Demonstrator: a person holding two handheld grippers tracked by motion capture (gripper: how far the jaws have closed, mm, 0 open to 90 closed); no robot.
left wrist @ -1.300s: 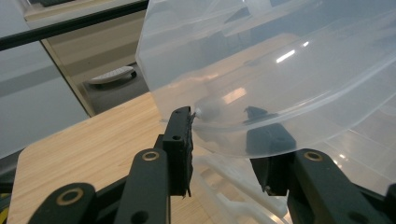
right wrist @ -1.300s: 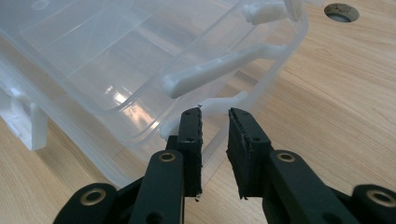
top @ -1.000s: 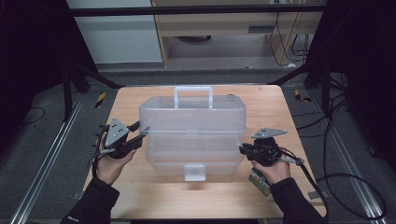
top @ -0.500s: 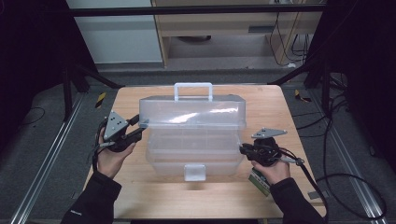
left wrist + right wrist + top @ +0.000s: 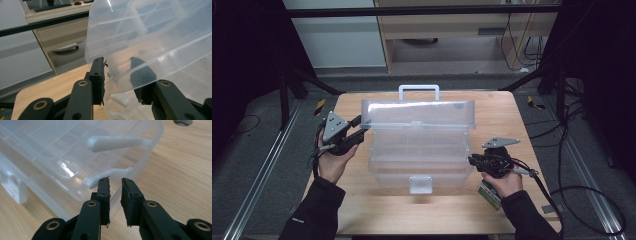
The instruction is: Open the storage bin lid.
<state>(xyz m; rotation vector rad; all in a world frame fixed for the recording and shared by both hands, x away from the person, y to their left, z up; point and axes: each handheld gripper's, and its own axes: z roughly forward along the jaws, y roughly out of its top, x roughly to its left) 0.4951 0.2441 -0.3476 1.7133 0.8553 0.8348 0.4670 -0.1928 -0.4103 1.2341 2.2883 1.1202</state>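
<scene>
clear plastic organizer box (image 5: 419,150) | lid raised, tilted | on table centre

Clear plastic box (image 5: 419,145) with white handle (image 5: 419,91) — pale wood-grain table (image 5: 512,115) — black hand-held gripper (image 5: 115,185).

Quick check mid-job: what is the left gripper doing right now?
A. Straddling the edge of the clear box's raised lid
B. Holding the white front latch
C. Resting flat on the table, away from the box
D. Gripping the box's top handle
A: in the left gripper view the left gripper has one jaw either side of the raised clear lid.
</scene>
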